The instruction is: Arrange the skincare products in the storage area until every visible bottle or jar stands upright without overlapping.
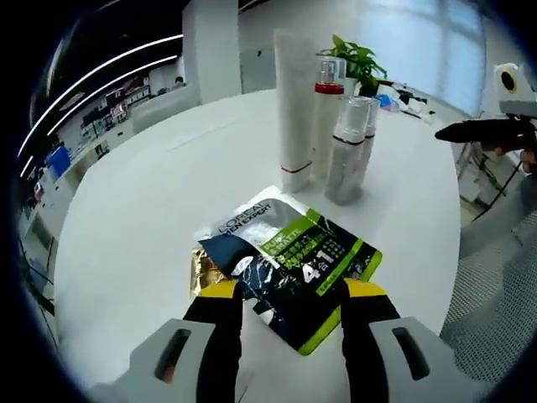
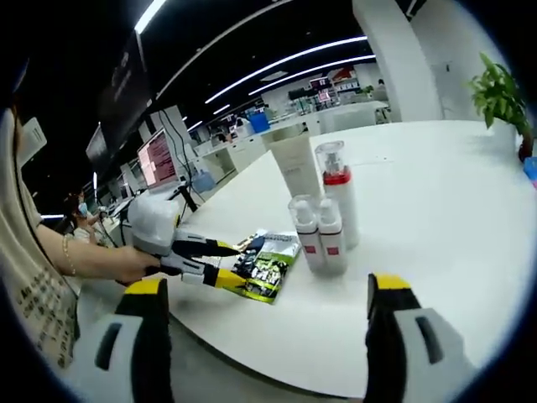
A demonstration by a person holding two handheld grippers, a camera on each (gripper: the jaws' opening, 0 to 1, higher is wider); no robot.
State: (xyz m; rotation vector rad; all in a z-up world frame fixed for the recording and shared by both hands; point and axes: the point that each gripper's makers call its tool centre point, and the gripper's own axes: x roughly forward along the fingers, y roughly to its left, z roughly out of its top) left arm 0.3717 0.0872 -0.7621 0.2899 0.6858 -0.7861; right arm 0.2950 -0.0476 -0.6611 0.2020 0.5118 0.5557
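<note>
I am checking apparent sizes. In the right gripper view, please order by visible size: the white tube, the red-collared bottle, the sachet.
1. White tube, tallest.
2. Red-collared bottle, slightly shorter.
3. Sachet, lying flat; foreshortened, so its rank is unsure.

I work over a round white table [image 1: 151, 210] in a big open office. Past its far edge a potted plant [image 1: 359, 60] stands before bright windows [image 1: 436, 42]. A white pillar [image 1: 211, 46] rises behind the table, and long strip lights [image 2: 277, 63] curve across a dark ceiling. Rows of desks [image 2: 243, 147] with monitors [image 2: 157, 158] run off into the distance, with people sitting there. Under the table's near edge lies grey carpet [image 1: 487, 285].
</note>
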